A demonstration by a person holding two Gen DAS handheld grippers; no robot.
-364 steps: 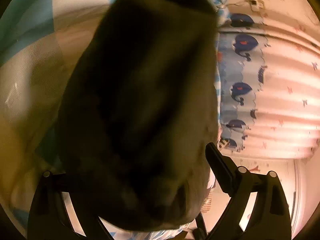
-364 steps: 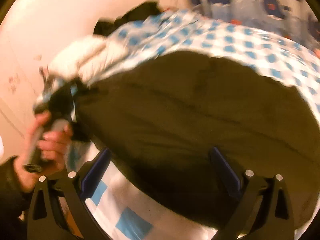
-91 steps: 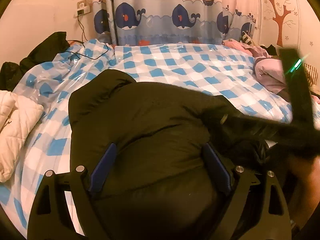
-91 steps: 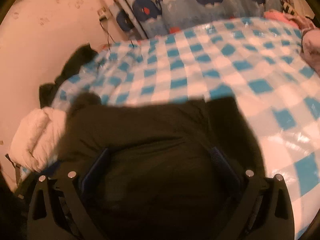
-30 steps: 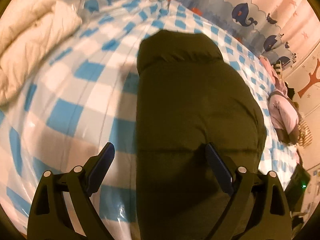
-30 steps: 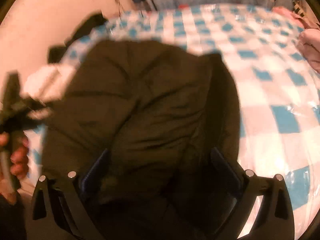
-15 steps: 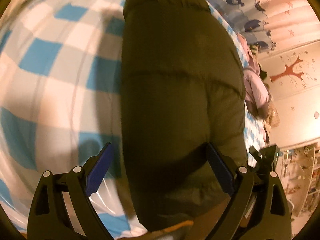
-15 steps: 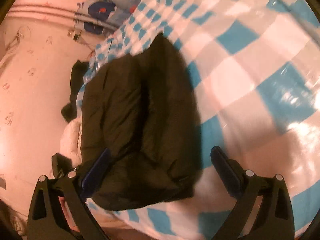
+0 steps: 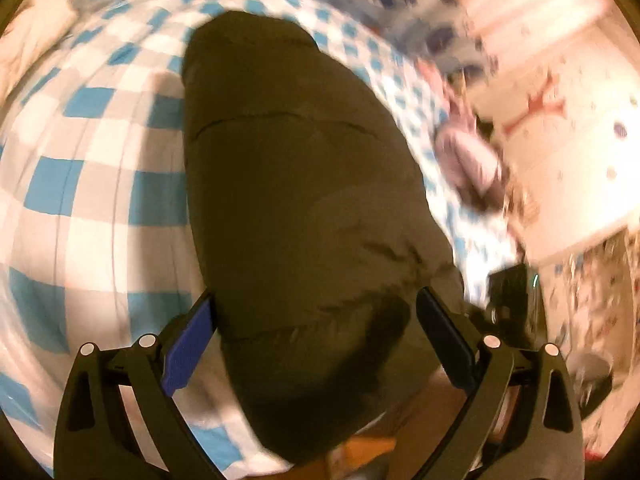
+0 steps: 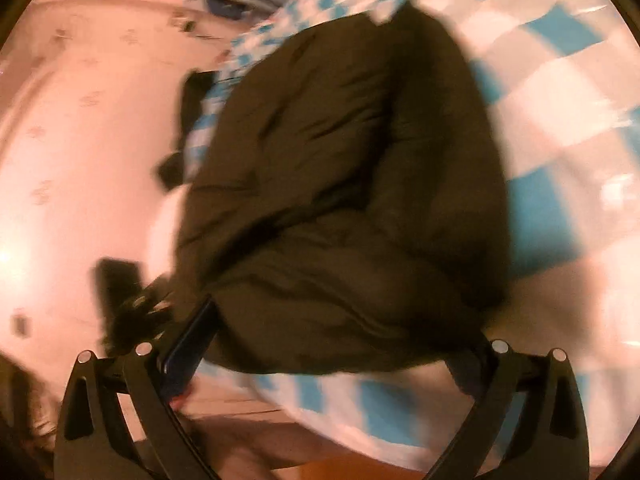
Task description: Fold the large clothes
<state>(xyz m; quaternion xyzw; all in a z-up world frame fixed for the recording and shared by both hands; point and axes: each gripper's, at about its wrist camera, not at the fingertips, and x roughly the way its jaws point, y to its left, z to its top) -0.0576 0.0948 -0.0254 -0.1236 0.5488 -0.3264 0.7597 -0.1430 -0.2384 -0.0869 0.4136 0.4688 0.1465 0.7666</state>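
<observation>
A dark olive puffer jacket lies folded into a thick bundle on a blue-and-white checked bed cover. My left gripper is open and hovers over the bundle's near end, its blue-padded fingers on either side of it. The right wrist view shows the same jacket from the other side, with my right gripper open at its near edge. The other gripper appears blurred at the jacket's left. Both views are motion-blurred.
A pink and lilac heap of clothes lies at the bed's far right. Whale-print curtains hang behind the bed. A dark garment and something white lie past the jacket by the pink wall. The wooden bed edge is near.
Both grippers have swung around the folded jacket within the last second. The left view has tilted back toward the bed head; the right gripper has moved closer to the bundle's edge.
</observation>
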